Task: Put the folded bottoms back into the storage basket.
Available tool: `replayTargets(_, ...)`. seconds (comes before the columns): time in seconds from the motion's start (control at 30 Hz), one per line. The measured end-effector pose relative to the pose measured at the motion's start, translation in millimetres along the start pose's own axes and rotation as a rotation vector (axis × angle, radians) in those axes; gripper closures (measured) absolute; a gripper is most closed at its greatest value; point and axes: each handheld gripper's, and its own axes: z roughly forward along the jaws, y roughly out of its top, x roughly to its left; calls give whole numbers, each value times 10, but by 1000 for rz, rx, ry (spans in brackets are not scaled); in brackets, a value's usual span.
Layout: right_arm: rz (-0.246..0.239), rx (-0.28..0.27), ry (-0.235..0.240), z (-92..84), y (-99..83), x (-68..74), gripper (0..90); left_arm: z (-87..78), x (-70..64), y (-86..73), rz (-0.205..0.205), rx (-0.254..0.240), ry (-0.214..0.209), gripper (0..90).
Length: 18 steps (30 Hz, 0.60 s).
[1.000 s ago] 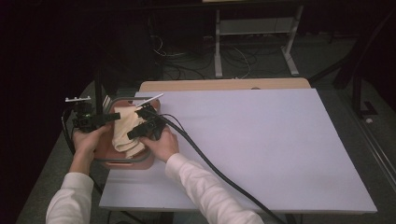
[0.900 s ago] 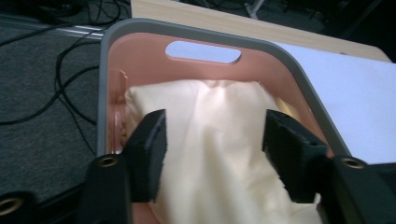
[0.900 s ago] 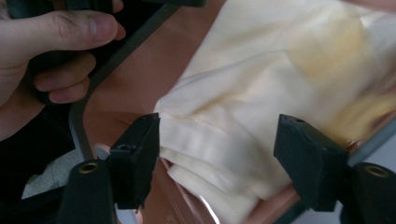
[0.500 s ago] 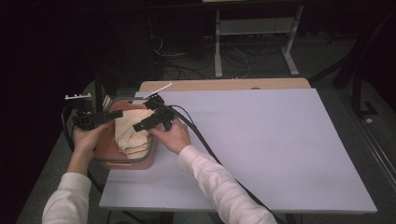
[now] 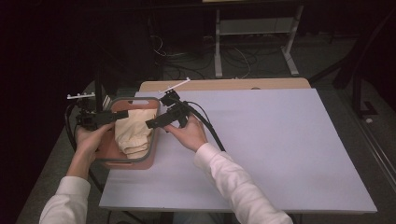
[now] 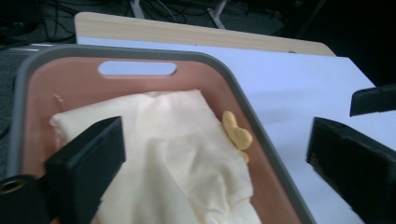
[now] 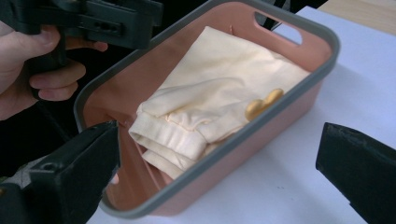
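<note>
Folded cream garment [image 5: 134,133] lies inside pink basket [image 5: 122,162] at table's left edge; placing looks done. Left gripper [image 5: 122,115] and right gripper [image 5: 150,124]: jaws have just been opening, now wide, nothing between them. Left to do, by my judgement: pull hands away. Garment's long axis runs along basket's length, folded cuffs toward person.

One folded cream garment [image 7: 219,93], one pink basket [image 7: 299,100], two hand-held grippers [image 5: 154,122]
</note>
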Motion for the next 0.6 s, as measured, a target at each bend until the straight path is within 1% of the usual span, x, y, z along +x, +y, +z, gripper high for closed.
replayTargets(0.07, -1, -6, -2, -59, -20, -27, 0, 1, -33, 3, 6, 0, -4, 0)
replayTargets(0.17, 7, -24, -1, -144, -48, -74, 0, -1, -82, 0, 10, -11, -12, 0)
replayTargets(0.27, 5, -33, 0, -225, -76, -115, 0, -1, -146, -7, 26, -20, -18, 0)
replayTargets(0.43, 9, -44, -3, -348, -134, -178, 0, -26, -250, -31, 44, -68, -31, 0)
replayTargets(0.6, 4, -50, -6, -460, -199, -239, 0, -38, -357, -56, 74, -88, -29, 0)
